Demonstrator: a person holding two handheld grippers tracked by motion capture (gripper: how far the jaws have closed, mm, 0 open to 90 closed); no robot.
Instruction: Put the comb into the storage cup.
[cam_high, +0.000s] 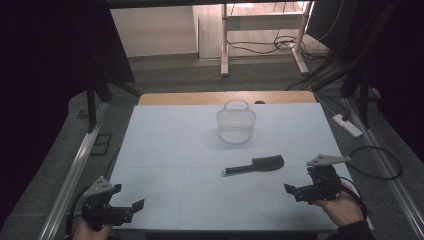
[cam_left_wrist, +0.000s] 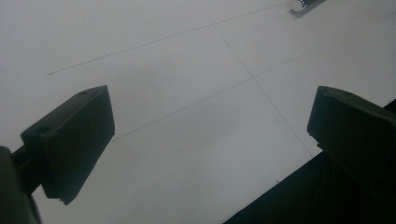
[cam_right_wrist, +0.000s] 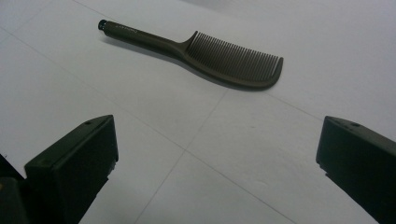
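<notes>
A dark comb (cam_high: 255, 165) with a long handle lies flat on the white table (cam_high: 170, 150), right of centre. It also lies ahead of the jaws in the right gripper view, comb (cam_right_wrist: 224, 58). A white mesh basket (cam_high: 236, 122) stands upright behind it. My right gripper (cam_high: 300, 184) hovers near the front right, just right of the comb, open and holding nothing; its jaws stand wide apart, right gripper (cam_right_wrist: 217, 154). My left gripper (cam_high: 129, 197) is at the front left corner, open and holding nothing, left gripper (cam_left_wrist: 210, 135). The comb's handle tip (cam_left_wrist: 303, 3) shows at the top edge.
The table's front edge (cam_left_wrist: 280, 196) runs close under the left gripper. A wooden strip (cam_high: 225, 97) borders the far side. Beyond are a power strip (cam_high: 347, 125), cables and table legs on the floor. Metal rails flank both sides.
</notes>
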